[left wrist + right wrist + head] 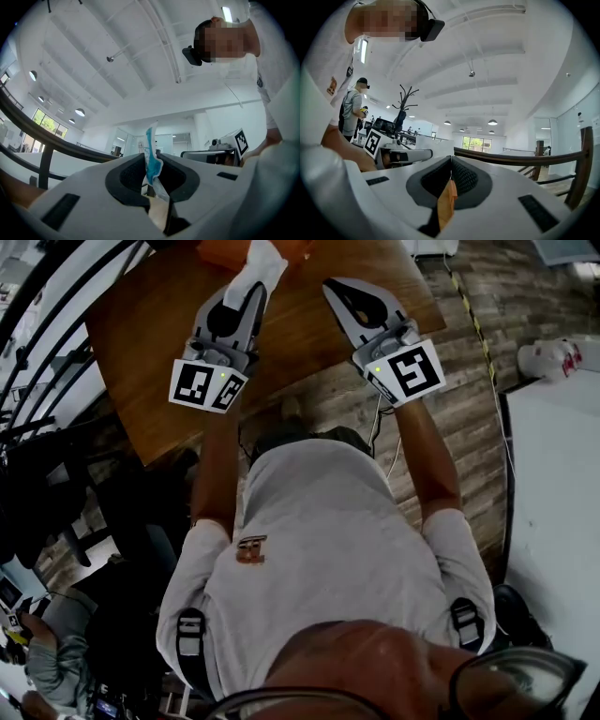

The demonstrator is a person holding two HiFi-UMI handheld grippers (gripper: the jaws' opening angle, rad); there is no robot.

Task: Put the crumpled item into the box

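Success needs the left gripper (pixel 246 298), clamped on the crumpled wrapper (pixel 262 261), opening only above the orange box (pixel 225 251); right gripper (pixel 451 160) is closed, empty.

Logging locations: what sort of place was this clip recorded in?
Probably a large open-plan office or lab: a high white ceiling with round lamps, tall windows, monitors, and a wooden table on plank flooring.

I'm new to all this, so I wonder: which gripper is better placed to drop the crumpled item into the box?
Left. The left gripper already pinches the white crumpled item, close by the orange box. The right gripper has its jaws together, apart from the item.
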